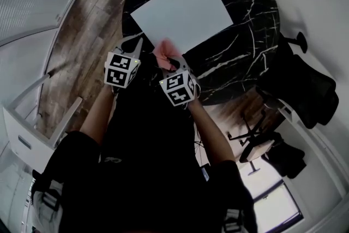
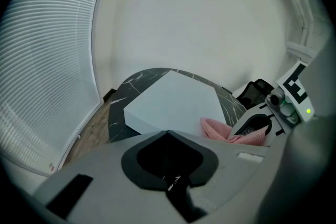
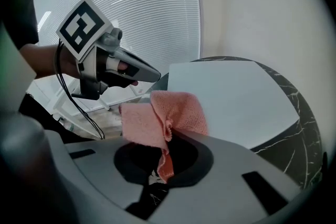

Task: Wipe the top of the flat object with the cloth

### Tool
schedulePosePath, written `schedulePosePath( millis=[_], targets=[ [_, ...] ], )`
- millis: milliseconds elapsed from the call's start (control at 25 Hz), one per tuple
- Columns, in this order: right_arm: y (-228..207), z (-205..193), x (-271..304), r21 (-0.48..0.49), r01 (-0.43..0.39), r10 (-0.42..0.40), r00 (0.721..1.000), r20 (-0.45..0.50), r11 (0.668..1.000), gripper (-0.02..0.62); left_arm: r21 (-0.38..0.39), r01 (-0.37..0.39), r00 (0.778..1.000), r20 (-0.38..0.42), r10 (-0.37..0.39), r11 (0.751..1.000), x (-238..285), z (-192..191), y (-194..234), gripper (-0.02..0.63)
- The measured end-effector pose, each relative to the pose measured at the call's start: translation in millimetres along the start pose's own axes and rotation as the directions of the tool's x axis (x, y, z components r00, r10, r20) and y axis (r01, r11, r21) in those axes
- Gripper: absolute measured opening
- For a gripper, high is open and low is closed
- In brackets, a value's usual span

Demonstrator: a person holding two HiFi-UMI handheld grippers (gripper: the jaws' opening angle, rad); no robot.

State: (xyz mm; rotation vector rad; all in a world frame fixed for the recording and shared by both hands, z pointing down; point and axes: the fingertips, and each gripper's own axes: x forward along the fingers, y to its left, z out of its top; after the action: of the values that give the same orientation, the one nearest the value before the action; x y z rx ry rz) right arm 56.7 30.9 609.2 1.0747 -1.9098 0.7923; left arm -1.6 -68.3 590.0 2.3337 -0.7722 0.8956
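A white flat board [image 1: 182, 13] lies on the round black marble table [image 1: 251, 35]. Both grippers hover side by side over the table's near edge, just short of the board. My right gripper [image 1: 170, 61] is shut on a pink cloth [image 1: 165, 53], which bunches up above its jaws [image 3: 163, 118] in front of the board [image 3: 231, 105]. My left gripper [image 1: 136, 45] is shut with nothing in it; its jaws meet at a point [image 2: 168, 134] aimed at the board's near corner [image 2: 173, 105]. The cloth [image 2: 231, 131] and the right gripper [image 2: 257, 126] show at its right.
A black office chair [image 1: 305, 84] stands right of the table, and another chair base [image 1: 253, 136] sits nearer me. White furniture [image 1: 32, 117] is on the wooden floor [image 1: 82, 46] at the left. Window blinds [image 3: 142, 13] fill the left wall.
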Motion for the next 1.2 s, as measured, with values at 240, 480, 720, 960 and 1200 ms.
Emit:
schedulePosePath(
  millis=[240,480,720,960,1200],
  targets=[
    [-0.9,0.0,-1.2,0.035,-0.002,0.001,1.000,0.019,0.999,0.006,-0.023,0.019,1.000,0.014,-0.019,1.000,-0.4,6.1,-4.9,-0.002],
    [-24.7,19.3,-25.0,0.070,0.040,-0.045,0.997,0.067,0.997,0.006,-0.029,0.020,0.999,0.041,-0.019,0.999,1.3,22.3,-10.2,-0.002],
    [-93.2,58.3,-69.4,0.080,0.150,-0.162,0.971,0.175,0.986,0.006,-0.023,0.007,0.998,0.068,-0.006,1.000,4.5,44.1,-21.2,-0.002],
    [-180.6,80.6,-89.2,0.096,0.262,-0.276,0.940,0.199,0.960,0.006,-0.037,-0.024,0.997,0.071,0.026,0.999,9.0,57.2,-27.3,-0.002],
    [-235.4,86.2,-87.3,0.067,0.320,-0.327,0.928,0.179,0.945,0.006,-0.040,-0.038,0.997,0.071,0.041,0.998,18.0,70.6,-32.2,-0.002]
  ],
)
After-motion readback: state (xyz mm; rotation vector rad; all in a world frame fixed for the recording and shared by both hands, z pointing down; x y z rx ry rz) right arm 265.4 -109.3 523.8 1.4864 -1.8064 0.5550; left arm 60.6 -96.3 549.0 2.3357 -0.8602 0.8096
